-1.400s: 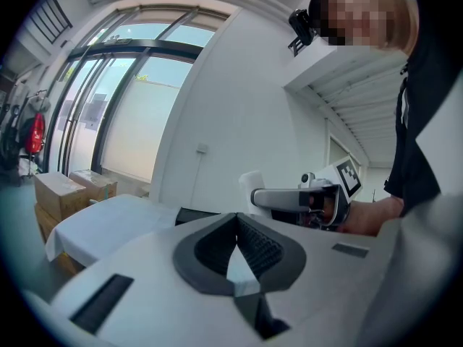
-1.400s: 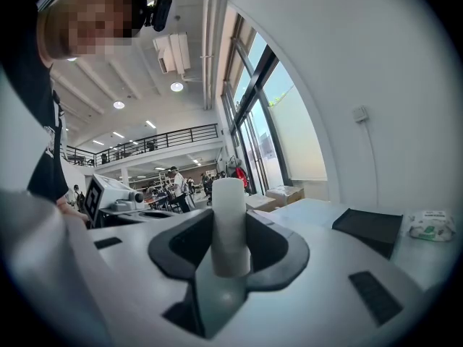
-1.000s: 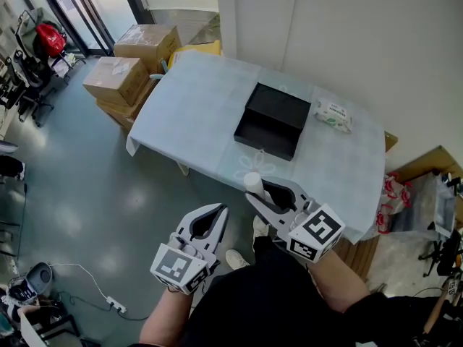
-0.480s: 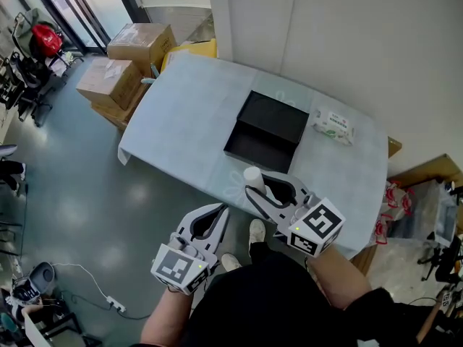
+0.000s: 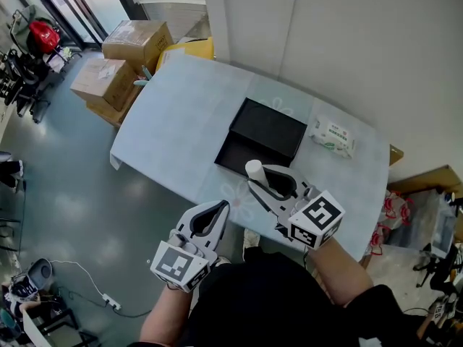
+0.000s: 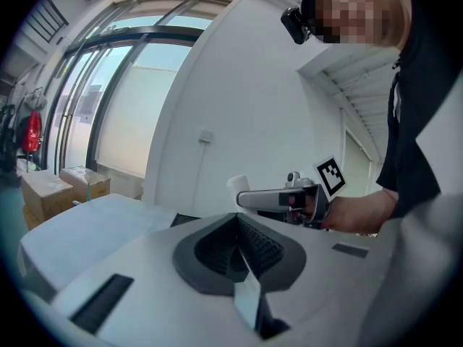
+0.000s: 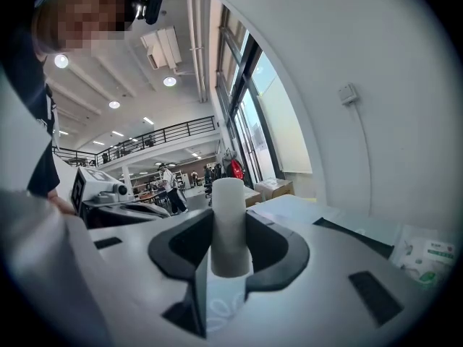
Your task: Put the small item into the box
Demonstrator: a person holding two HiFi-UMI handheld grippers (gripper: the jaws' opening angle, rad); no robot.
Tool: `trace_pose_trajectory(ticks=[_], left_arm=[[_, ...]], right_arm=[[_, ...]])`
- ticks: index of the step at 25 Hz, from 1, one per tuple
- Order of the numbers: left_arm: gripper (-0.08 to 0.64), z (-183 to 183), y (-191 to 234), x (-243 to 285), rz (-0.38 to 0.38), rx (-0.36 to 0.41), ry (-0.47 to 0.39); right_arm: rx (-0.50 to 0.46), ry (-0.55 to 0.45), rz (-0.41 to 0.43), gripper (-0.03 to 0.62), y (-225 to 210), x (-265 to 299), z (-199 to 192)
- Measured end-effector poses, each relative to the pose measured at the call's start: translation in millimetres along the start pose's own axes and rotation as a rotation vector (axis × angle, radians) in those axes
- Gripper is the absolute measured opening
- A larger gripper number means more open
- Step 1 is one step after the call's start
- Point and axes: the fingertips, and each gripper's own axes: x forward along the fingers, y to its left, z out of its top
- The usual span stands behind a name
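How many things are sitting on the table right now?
2. The black box sits near the middle; the pack of wipes lies right of it, by the wall. The right gripper covers part of the table, so something small may be hidden.

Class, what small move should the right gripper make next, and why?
Probably ease the right gripper forward and down over the black box: it is shut on the white cylinder, held upright, seemingly above the box's near edge, not yet inside.

The lower end of the white cylinder is buried between the jaws of the right gripper; print on the wipes pack is too small to read.
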Motion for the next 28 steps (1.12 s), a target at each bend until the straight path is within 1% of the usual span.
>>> trace_pose_trajectory(ticks=[2,5,9,15,18,23,28], left_arm=[[0.008,0.8,3.3,8.0,0.010,0.005,0.000],[0.008,0.7,3.8,17.5,0.005,-0.011,-0.007],[0.008,-3.8,12.3,23.7,0.021,-0.002,0.010],[0.008,-5.6,23.9,33.4,0.001,-0.017,0.026],[0.008,-7.1,30.6,38.7,-0.018,-0.022,0.047],[0.008,-13.6,46.0,51.5,-0.065,-0.006,0.084],[0.008,-21.3,57.8,61.2,-0.111,0.008,0.116]], right_arm=[[-0.004,0.012,-0.002,0.143,-11.7,1.8,-2.1],[-0.004,0.031,-0.003,0.143,-26.7,5.9,-7.2],[0.000,0.058,-0.007,0.143,-41.4,14.0,-15.0],[0.008,0.112,-0.020,0.143,-60.8,32.2,-30.7],[0.012,0.149,-0.033,0.143,-70.8,43.2,-42.2],[0.038,0.216,-0.073,0.143,-89.6,62.7,-67.0],[0.020,0.315,-0.099,0.143,-103.5,82.2,-97.2]])
